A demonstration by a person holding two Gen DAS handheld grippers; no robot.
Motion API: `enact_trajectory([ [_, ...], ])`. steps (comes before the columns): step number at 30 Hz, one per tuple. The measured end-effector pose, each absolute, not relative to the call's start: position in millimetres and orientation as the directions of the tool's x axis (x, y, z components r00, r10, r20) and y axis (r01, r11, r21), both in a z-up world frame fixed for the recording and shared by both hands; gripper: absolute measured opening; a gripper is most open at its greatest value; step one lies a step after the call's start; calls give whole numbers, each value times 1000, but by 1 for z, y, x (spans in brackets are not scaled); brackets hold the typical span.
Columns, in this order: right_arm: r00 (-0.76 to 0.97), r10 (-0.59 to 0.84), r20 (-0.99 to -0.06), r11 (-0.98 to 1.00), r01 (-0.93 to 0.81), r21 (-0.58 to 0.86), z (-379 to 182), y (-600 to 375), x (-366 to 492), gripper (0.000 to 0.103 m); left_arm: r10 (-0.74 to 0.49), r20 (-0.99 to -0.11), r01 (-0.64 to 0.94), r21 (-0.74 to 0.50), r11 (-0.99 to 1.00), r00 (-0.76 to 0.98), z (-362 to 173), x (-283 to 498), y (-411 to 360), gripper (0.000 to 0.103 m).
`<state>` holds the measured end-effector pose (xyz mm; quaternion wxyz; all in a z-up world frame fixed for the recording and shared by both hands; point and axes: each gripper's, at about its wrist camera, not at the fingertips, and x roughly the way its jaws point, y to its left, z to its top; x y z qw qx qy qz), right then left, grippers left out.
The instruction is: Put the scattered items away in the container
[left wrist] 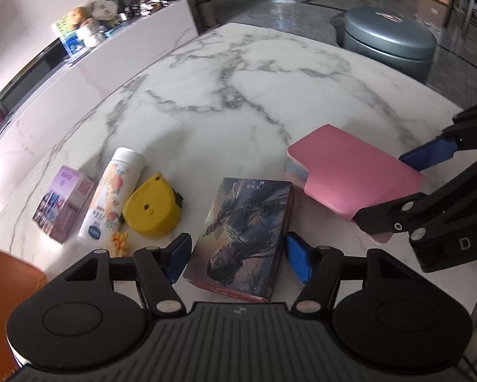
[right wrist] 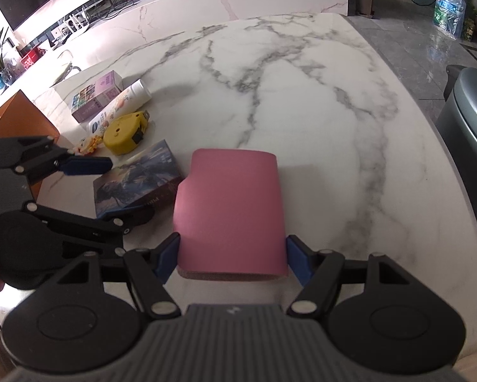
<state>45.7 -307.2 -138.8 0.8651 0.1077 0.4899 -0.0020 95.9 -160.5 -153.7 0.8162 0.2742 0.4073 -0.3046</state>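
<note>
1. Marble worktop (right wrist: 302, 102) carries everything; all the loose stuff sits toward my left.
2. My right fingers (right wrist: 232, 254) reach forward low over the worktop, pinching the near end of the pink container (right wrist: 230, 210), blue pads touching both its sides. Its long axis runs straight away from me, lid on.
3. My left fingers (left wrist: 236, 256) sit spread either side of the picture box (left wrist: 244, 238), which lies flat just left of the container, long axis pointing away. Can't tell whether the pads touch it.
4. Further left: purple box (left wrist: 61, 202), white bottle (left wrist: 111, 194) lying down, yellow tape measure (left wrist: 152, 208), tiny orange trinket (left wrist: 119, 242).
</note>
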Motion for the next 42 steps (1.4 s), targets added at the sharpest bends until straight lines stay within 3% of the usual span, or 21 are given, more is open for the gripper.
enact_trajectory([
  [2, 531, 100, -841, 978, 103, 181, -133, -305, 43, 73, -280, -822, 697, 184, 693, 496, -145, 93, -154, 74],
  [4, 544, 101, -833, 979, 95, 181, -126, -302, 41, 73, -285, -812, 670, 167, 723, 510, -136, 91, -147, 32],
  [5, 549, 104, -830, 979, 91, 182, -123, -301, 40, 73, -276, -809, 649, 164, 743, 520, -131, 91, -144, 17],
  [10, 546, 104, -831, 984, 67, 166, -115, -287, 33, 73, -248, -823, 589, 125, 799, 512, -127, 94, -122, 18],
  [11, 546, 108, -831, 984, 62, 169, -114, -285, 31, 73, -252, -816, 579, 121, 806, 521, -125, 92, -118, 27],
  [12, 545, 114, -831, 983, 59, 174, -114, -284, 29, 73, -251, -808, 568, 122, 814, 534, -124, 90, -115, 49],
  [14, 545, 124, -829, 981, 57, 184, -113, -282, 25, 73, -257, -792, 554, 120, 824, 554, -121, 87, -110, 83],
  [19, 544, 132, -829, 981, 48, 188, -113, -279, 23, 73, -270, -786, 528, 83, 845, 557, -124, 96, -109, 88],
  [33, 526, 117, -843, 989, 13, 146, -132, -272, 47, 73, -227, -841, 458, 28, 889, 491, -165, 123, -117, 88],
  [37, 521, 102, -847, 993, -4, 117, -137, -268, 52, 73, -233, -849, 440, 0, 898, 474, -173, 128, -113, 71],
  [42, 506, 104, -856, 993, -10, 114, -144, -265, 56, 73, -243, -832, 447, 6, 895, 498, -174, 123, -114, 67],
])
